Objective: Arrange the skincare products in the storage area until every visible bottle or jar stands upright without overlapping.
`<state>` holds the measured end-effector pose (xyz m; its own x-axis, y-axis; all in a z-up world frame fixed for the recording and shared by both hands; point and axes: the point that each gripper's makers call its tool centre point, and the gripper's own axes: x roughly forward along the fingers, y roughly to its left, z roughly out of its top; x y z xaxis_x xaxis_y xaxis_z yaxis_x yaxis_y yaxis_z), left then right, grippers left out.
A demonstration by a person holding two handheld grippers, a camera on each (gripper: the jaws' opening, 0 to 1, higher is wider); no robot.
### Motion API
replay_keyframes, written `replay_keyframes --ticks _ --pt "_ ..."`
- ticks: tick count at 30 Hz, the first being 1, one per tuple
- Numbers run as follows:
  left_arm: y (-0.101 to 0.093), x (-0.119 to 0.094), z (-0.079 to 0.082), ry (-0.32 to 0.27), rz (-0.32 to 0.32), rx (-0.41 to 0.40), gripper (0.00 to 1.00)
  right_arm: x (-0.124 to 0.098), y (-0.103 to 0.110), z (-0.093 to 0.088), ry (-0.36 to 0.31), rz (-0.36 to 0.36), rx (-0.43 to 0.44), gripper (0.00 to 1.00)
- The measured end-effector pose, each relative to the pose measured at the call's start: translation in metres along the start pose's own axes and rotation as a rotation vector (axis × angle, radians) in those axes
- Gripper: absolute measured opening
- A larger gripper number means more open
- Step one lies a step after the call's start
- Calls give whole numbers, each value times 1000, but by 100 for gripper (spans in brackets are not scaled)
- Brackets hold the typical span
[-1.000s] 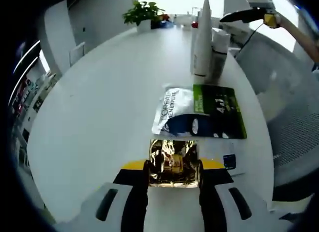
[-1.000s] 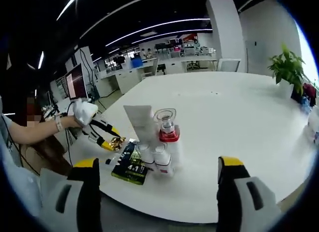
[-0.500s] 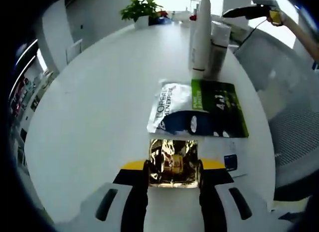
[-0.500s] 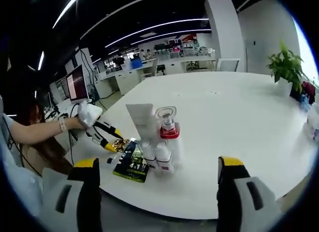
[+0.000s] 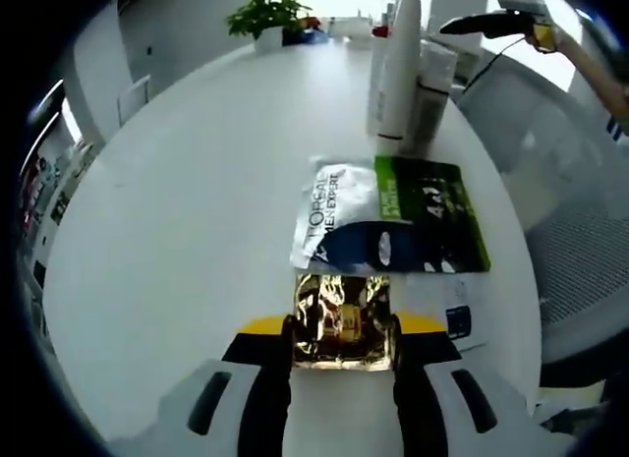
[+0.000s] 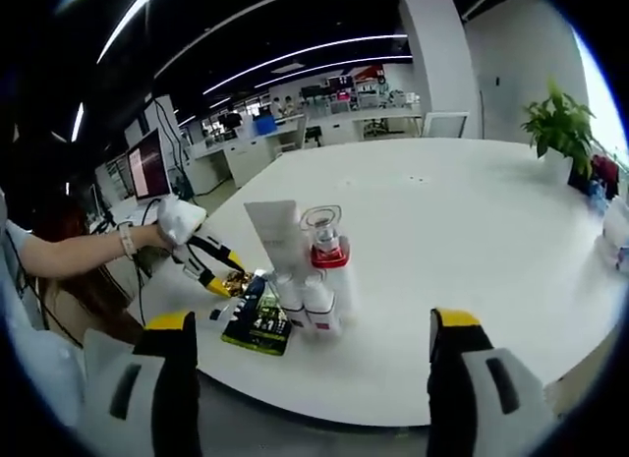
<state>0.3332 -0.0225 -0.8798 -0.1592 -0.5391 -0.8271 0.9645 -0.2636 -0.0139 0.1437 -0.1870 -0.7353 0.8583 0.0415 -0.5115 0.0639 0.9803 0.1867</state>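
A crinkled gold-foil packet (image 5: 342,320) sits clamped in the left gripper (image 5: 342,329) at lower centre, just below a glossy flat sachet (image 5: 393,214) lying before upright white tubes (image 5: 400,69) on the white round table (image 5: 187,201), while the right gripper (image 6: 307,351) gapes wide and empty.

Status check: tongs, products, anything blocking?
Left tongs shut on gold foil packet. Right tongs open, empty, off the table. Bottles upright, clustered. Flat sachets lie between packet and bottles.
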Motion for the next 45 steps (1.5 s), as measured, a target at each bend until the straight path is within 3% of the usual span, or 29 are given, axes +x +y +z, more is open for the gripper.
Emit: replay_keyframes --ticks 9,17,23,32,45 --pt "-3 -2 3 -23 -14 -1 40 2 3 3 4 11 -5 99" --pt "8 -19 19 -98 52 -38 43 4 3 12 -13 16 -32 99" --pt "10 -32 30 -156 92 -104 44 7 3 4 3 20 -62 99" --pt "-19 -55 54 -236 175 -171 47 10 4 0 6 54 -85 98" --pt "-35 -74 56 -279 294 -293 51 12 1 -1 25 101 -163 98"
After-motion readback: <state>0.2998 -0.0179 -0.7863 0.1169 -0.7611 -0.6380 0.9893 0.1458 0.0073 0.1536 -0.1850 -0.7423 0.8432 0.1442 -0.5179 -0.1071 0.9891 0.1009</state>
